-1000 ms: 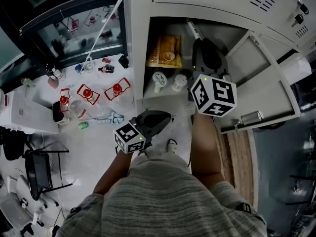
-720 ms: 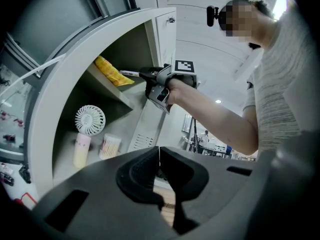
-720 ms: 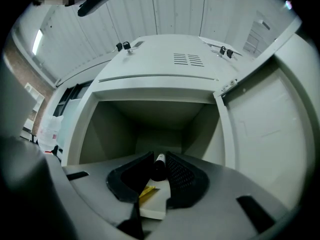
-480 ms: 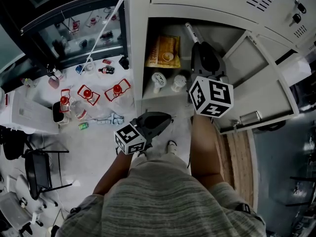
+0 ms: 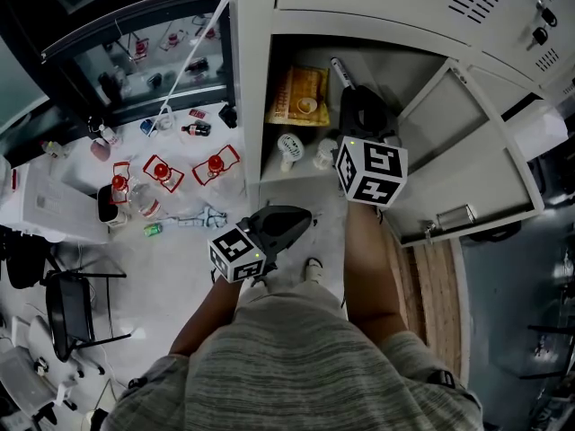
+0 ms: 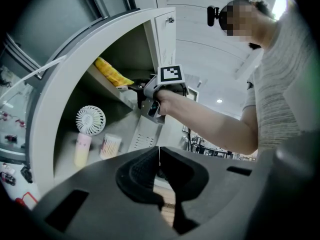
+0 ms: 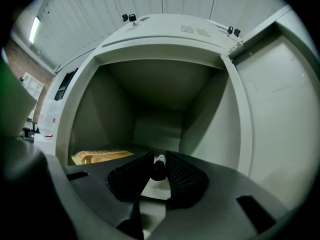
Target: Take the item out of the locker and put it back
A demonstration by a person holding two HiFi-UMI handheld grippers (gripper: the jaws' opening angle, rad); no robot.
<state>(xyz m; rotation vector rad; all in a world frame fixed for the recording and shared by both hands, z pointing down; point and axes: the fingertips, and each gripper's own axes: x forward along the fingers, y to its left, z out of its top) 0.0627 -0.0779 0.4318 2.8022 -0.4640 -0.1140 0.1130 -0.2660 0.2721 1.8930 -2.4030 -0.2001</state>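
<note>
Head view — locker: the grey locker (image 5: 254, 79) stands with its door (image 5: 467, 151) swung out to the right.
Head view — right jaws: my right gripper (image 5: 352, 92) reaches into the upper compartment with its marker cube nearest me. A slim dark pen (image 5: 339, 66) sticks out ahead of the jaws, just right of a yellow packet (image 5: 301, 97) lying on that shelf.
Head view — lower shelf: a small white fan (image 5: 289, 145) and a jar of cotton swabs (image 5: 325, 153) stand side by side, below the packet.
Head view — left jaws: my left gripper (image 5: 305, 215) is outside the locker, low in front of it and well apart from the pen.
Left gripper view — jaws: closed pad against pad, with nothing between them.
Left gripper view — beyond the jaws: my other hand's gripper is up in the upper compartment, close to the yellow packet. The fan on its pink handle and the swab jar stand on the shelf underneath.
Right gripper view — jaws: clamped on the pen, which lies along the gap between the two ribbed pads with its pale end pointing into the locker.
Right gripper view — pen's place: inside the upper compartment, low over the shelf floor. I cannot tell whether it touches the floor.
Right gripper view — neighbours: the packet lies flat at the lower left, and the open door fills the right side.
</note>
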